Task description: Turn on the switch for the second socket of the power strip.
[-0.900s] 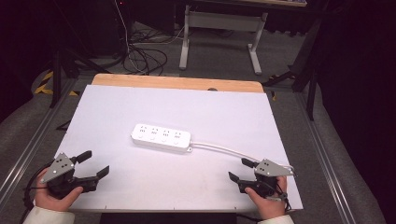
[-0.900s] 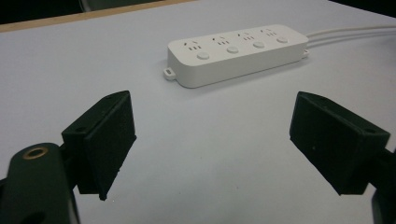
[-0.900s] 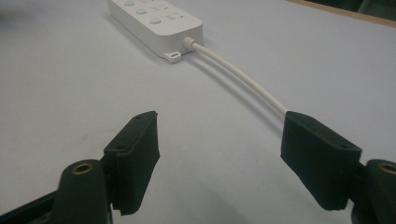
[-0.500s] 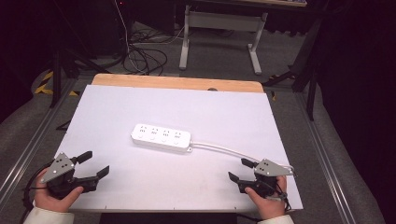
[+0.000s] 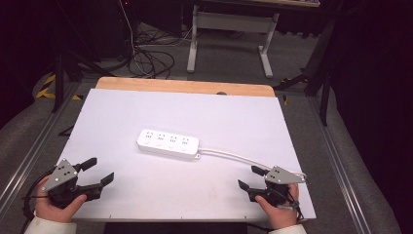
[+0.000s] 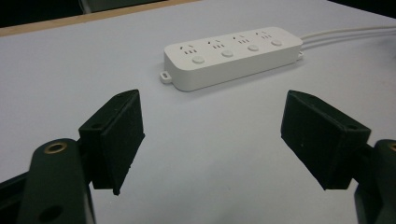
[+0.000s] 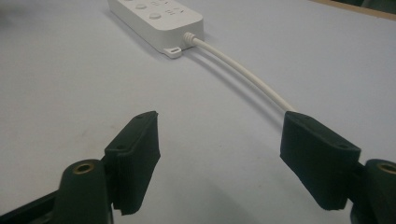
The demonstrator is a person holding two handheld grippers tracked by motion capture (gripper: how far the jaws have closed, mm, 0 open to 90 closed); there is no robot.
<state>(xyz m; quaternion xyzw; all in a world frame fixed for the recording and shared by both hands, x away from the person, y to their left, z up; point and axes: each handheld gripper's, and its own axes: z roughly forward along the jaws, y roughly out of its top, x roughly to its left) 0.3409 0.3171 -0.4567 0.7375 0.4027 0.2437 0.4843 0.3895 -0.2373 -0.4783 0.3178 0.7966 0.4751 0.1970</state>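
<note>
A white oblong plastic power strip [image 5: 168, 145] with four socket groups and four round buttons is lying flat near the middle of the bench [image 5: 146, 112], a white-covered top with a bare wooden strip along its far edge; its thick white round cable [image 5: 234, 155] is running off its right end toward the near right corner of the bench.

The left gripper [image 5: 96, 171], black with a grey three-cornered plate on top, is resting at the near left corner in the person's left hand [image 5: 53, 207]; its jaws are standing wide apart with nothing between them; in the left gripper view the left gripper [image 6: 212, 140] is pointing at the power strip [image 6: 231, 56], which is lying well apart from it.

The right gripper [image 5: 250, 177] is sitting at the near right corner in the right hand [image 5: 277, 212], also spread wide and holding nothing; in the right gripper view the right gripper [image 7: 219, 154] is facing the cable end of the strip [image 7: 154, 18], and the cable [image 7: 243, 74] is passing behind the upper edge of its right-hand jaw; whether they are touching cannot be told.

Beyond the bench, a grey floor [image 5: 234, 63] is carrying loose dark cables [image 5: 151, 58] and a grey metal frame [image 5: 229, 34].
</note>
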